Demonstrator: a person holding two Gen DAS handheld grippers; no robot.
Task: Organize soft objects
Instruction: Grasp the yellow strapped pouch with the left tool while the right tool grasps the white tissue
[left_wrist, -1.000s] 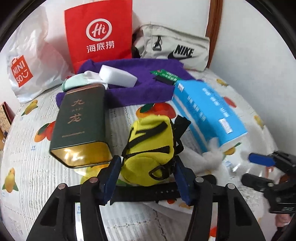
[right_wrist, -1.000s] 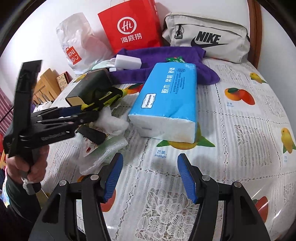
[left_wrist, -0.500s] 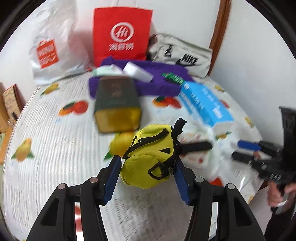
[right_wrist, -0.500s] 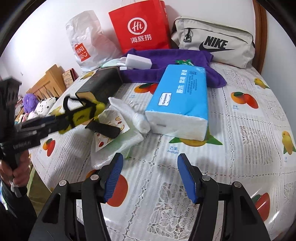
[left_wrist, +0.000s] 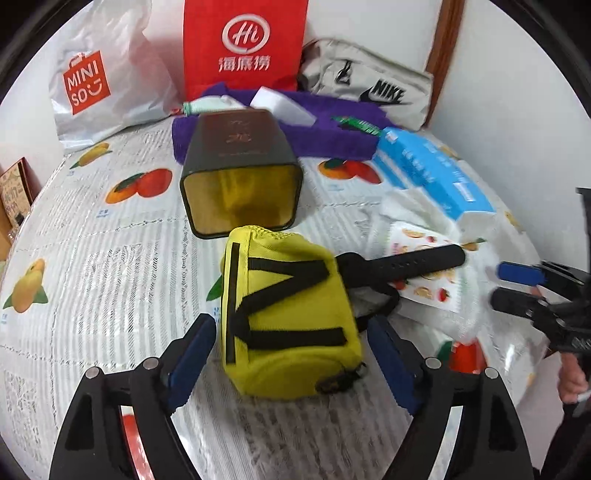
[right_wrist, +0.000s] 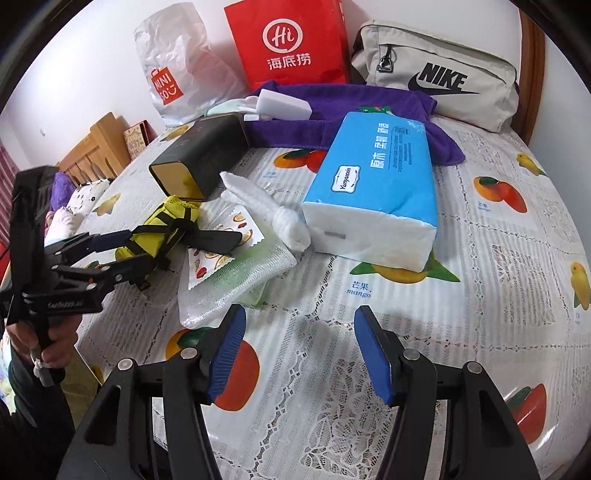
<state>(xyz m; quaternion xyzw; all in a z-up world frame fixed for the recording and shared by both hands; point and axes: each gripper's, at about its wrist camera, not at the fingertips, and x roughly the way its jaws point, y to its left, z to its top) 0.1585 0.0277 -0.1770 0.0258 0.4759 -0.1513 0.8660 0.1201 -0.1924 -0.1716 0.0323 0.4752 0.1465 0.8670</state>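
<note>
We see the yellow pouch (left_wrist: 284, 314) lying on the tablecloth (left_wrist: 110, 288), between the fingers of the left gripper (left_wrist: 291, 354). Its jaws have just been opening, and the blue pads (left_wrist: 192, 350) now stand clear of the pouch on both sides, so the pouch rests on the cloth unheld. From the pouch a black strap (left_wrist: 402, 264) runs off to the right, across a fruit-printed packet (left_wrist: 424, 280). Just behind the pouch lies the dark tin (left_wrist: 236, 155), on its side, its gold end facing the pouch. Behind the tin is the purple towel (left_wrist: 332, 136), with a white block (left_wrist: 284, 107) on it. Right of the pouch, past the strap, lies the blue tissue pack (left_wrist: 436, 173). Far behind the pouch, against the wall, stand the white Miniso bag (left_wrist: 107, 77), the red paper bag (left_wrist: 243, 44) and the grey Nike bag (left_wrist: 373, 81). The right gripper (right_wrist: 299, 354) hovers over bare tablecloth, well to the right of the pouch, its jaws spread with nothing between them. In the right wrist view a hand (right_wrist: 55, 343) holds the left gripper's handle, and a clear plastic bag (right_wrist: 236, 277) lies under the packet beside the pouch.
</note>
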